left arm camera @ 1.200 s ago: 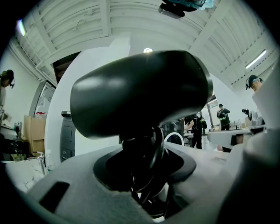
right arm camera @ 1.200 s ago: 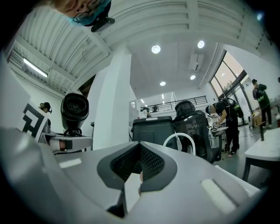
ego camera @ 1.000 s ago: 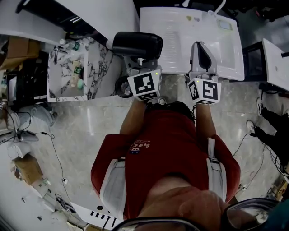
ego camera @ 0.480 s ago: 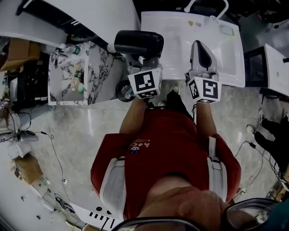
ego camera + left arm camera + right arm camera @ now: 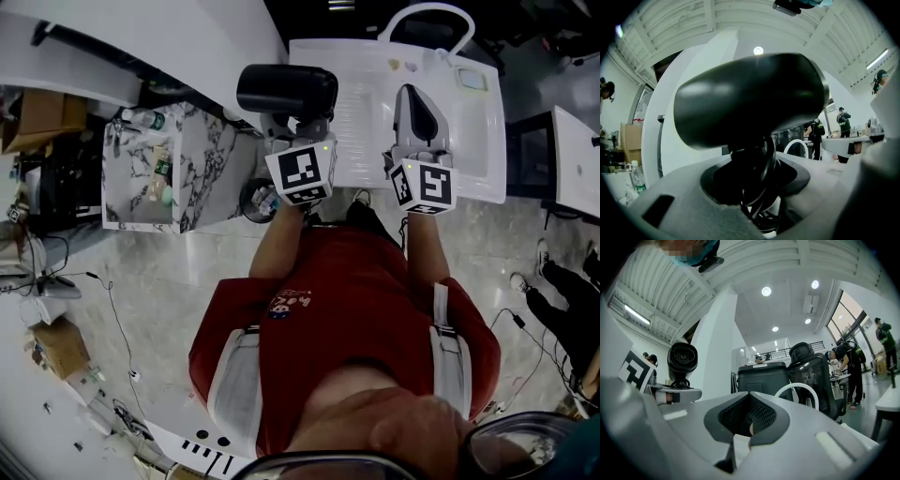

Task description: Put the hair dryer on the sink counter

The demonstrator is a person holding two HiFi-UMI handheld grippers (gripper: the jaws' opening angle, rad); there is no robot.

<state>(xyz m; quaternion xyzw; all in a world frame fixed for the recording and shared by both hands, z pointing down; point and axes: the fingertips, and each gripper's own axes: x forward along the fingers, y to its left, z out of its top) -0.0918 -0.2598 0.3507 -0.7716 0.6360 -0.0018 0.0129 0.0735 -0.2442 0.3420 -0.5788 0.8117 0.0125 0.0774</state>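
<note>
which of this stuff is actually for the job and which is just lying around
For the job: hair dryer, held in the left gripper; sink counter.
Lying about: marble shelf unit, plastic bottle, cardboard box, floor cable.

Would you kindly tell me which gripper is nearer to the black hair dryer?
Left. The left gripper holds the hair dryer by its handle; the right gripper stands apart to its right, over the white sink counter.
</note>
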